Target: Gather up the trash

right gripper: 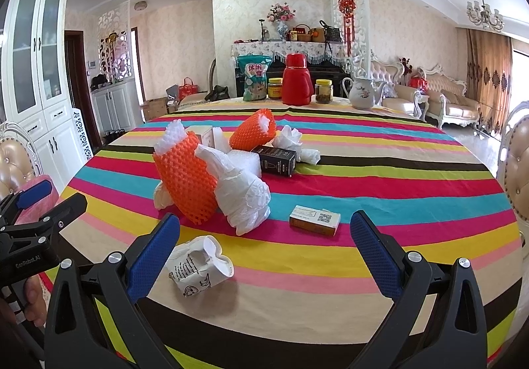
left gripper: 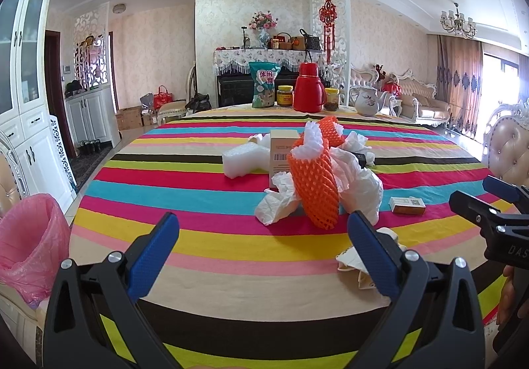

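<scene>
Both grippers — left gripper (left gripper: 263, 248), right gripper (right gripper: 264, 248) — are hovering with jaws spread, empty; the crumpled paper cup (right gripper: 198, 266) is looking light, crushable — best pinched across its flattened rim.

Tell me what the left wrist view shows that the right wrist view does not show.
Only the left wrist view shows the bin with the pink bag beside the table, at its left edge. Only the right wrist view shows the black box clearly and the whole crumpled paper cup, which the left gripper's finger half hides. Both show the open left gripper, the open right gripper, the near orange foam net, the small orange and white box and the striped tablecloth.
</scene>
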A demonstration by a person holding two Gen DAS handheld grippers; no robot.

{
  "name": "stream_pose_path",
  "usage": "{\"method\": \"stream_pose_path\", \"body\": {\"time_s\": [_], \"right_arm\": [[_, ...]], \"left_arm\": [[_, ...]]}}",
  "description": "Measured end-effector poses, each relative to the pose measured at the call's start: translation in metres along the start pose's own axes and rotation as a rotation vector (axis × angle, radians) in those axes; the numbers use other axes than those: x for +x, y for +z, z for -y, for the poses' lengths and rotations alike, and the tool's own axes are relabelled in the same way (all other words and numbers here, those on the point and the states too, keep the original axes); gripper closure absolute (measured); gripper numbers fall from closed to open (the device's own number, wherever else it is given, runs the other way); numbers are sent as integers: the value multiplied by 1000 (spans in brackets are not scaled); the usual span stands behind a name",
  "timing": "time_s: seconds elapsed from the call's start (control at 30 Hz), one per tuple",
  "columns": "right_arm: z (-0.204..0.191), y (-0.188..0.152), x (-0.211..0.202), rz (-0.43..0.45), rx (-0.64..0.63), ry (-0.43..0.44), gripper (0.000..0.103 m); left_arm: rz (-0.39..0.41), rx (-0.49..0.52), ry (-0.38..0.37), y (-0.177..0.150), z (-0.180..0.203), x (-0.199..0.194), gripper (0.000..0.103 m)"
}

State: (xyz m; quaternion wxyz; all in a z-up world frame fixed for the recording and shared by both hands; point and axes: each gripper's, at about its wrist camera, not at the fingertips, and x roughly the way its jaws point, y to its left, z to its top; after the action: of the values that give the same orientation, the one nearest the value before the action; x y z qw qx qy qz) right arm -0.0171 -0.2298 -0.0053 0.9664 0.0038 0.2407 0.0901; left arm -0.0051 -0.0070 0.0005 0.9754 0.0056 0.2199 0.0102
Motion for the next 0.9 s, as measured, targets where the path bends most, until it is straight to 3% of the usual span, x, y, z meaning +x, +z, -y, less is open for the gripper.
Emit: {"method": "stream_pose_path", "body": {"time_s": [0.6, 0.9], "right_arm": [[-11, -3, 9, -30, -23, 5, 7], [-28, -8, 32, -100, -48, 28, 7]], "left_arm": [[0, -4, 1, -2, -14, -2, 4], [-23, 7, 17, -5, -31, 7, 4]]}}
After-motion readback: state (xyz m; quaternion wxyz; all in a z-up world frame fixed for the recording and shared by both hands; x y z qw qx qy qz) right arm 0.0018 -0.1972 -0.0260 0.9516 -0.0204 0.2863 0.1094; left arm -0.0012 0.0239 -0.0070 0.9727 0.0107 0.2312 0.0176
